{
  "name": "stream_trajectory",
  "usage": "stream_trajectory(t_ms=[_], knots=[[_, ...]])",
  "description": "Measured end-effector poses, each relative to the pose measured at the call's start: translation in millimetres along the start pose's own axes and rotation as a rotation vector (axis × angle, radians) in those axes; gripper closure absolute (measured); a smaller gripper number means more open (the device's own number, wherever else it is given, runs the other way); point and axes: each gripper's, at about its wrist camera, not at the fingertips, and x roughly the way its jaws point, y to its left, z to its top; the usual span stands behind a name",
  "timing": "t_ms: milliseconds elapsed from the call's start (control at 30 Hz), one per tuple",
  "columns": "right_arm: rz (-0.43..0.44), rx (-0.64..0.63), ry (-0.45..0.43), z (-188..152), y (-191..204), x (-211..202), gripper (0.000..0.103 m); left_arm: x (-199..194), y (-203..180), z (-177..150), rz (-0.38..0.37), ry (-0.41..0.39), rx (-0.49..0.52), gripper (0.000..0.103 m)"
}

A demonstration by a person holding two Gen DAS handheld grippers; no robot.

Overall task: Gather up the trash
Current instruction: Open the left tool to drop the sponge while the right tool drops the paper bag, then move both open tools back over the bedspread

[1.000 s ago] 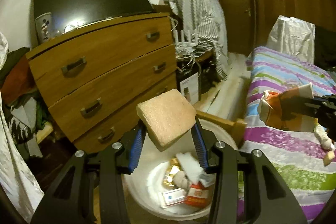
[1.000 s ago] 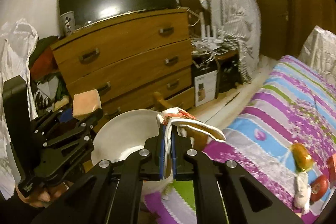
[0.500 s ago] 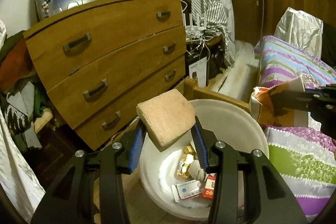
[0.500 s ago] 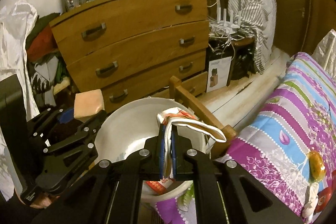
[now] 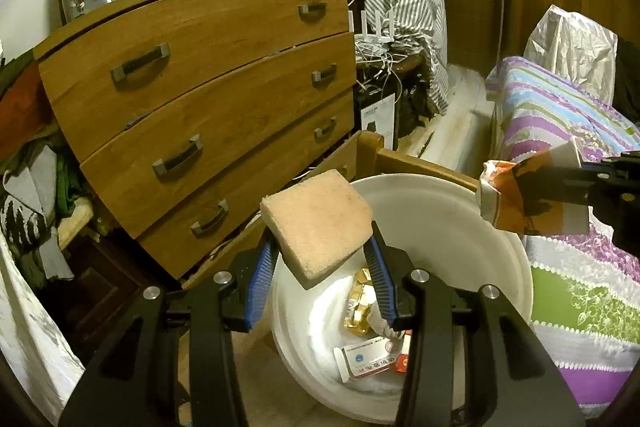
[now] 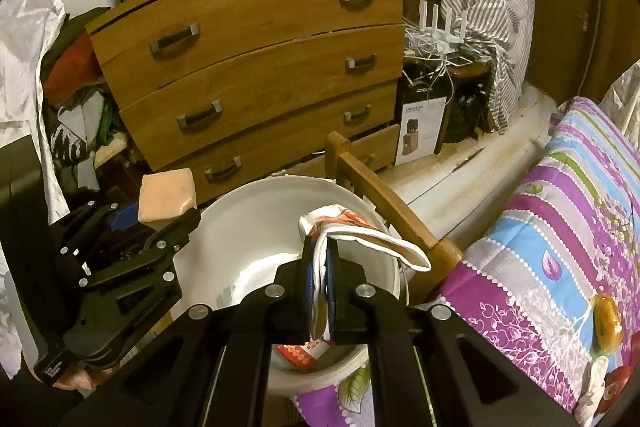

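My left gripper (image 5: pixel 320 259) is shut on a pinkish sponge (image 5: pixel 318 225), held over the near edge of a white bucket (image 5: pixel 460 211). The same sponge (image 6: pixel 167 199) shows at the left of the right wrist view. My right gripper (image 6: pixel 319 267) is shut on a crumpled white and orange paper cup (image 6: pixel 360 233), which hangs over the white bucket (image 6: pixel 256 223). That paper cup (image 5: pixel 524 201) enters the left wrist view from the right, above the bucket's rim. In the bucket lie a gold wrapper (image 5: pixel 360 307), a white box (image 5: pixel 366 361) and other scraps.
A wooden chest of drawers (image 5: pixel 208 115) stands right behind the bucket. A wooden bed post (image 6: pixel 340 151) and rail run beside the bucket. The bed with a striped cover (image 6: pixel 560 227) is on the right, with wrappers and fruit (image 6: pixel 606 315) on it. Clothes pile up at left.
Both grippers have moved forward and down toward the bucket, which now fills more of both views. The sponge and the cup stay gripped.
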Motion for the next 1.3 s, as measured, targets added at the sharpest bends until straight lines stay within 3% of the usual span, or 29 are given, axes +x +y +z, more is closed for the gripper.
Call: stream_trajectory(t_ms=[667,733,800,867,1300], knots=[[0.021,-0.03,0.018,13.7,6.7,6.9,0.096,11.3,3.4,3.5,-0.021,0.011,-0.002,0.06],[0.027,-0.026,0.029,13.7,6.5,8.8,0.09,15.4,7.5,4.1,-0.053,0.021,-0.021,0.059],[0.021,-0.024,0.029,14.5,6.6,10.1,0.089,19.3,11.3,4.2,-0.084,0.043,-0.049,0.047],[0.032,-0.01,0.029,15.0,4.2,10.6,0.088,22.6,15.2,4.0,-0.122,0.056,-0.074,0.043],[-0.012,0.058,-0.021,1.3,-21.5,2.5,0.087,27.9,20.0,-1.7,-0.117,0.083,-0.114,0.043]])
